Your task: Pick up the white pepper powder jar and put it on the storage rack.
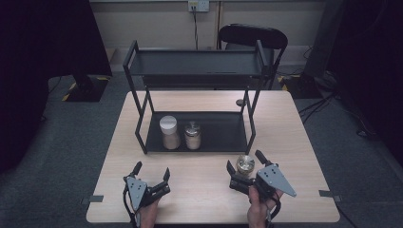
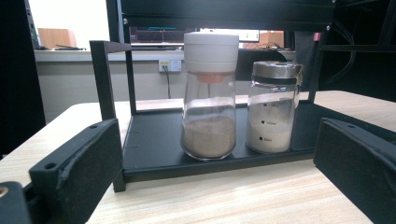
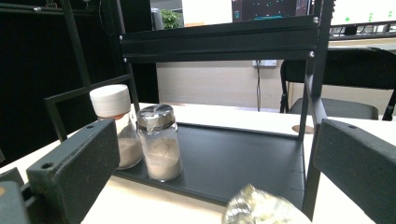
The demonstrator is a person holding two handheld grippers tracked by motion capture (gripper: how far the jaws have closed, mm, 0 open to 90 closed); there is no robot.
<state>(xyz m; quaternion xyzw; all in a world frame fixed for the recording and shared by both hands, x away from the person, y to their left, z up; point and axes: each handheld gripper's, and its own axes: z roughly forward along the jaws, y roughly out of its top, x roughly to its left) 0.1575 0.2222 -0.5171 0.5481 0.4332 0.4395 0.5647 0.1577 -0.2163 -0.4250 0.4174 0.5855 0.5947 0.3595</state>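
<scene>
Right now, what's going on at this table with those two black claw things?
A person sits at the table holding a two-jaw gripper in each hand. The right gripper stands open around a small shiny-lidded jar on the tabletop, just in front of a black two-level rack. The left gripper is open and holds nothing. Two jars already stand side by side on the rack's bottom shelf: a white-capped jar and a metal-capped jar.

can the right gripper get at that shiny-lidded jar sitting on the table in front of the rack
Probably yes. The shiny-lidded jar stands on the bare table in front of the rack, between the open jaws of the right gripper, with nothing between them.
</scene>
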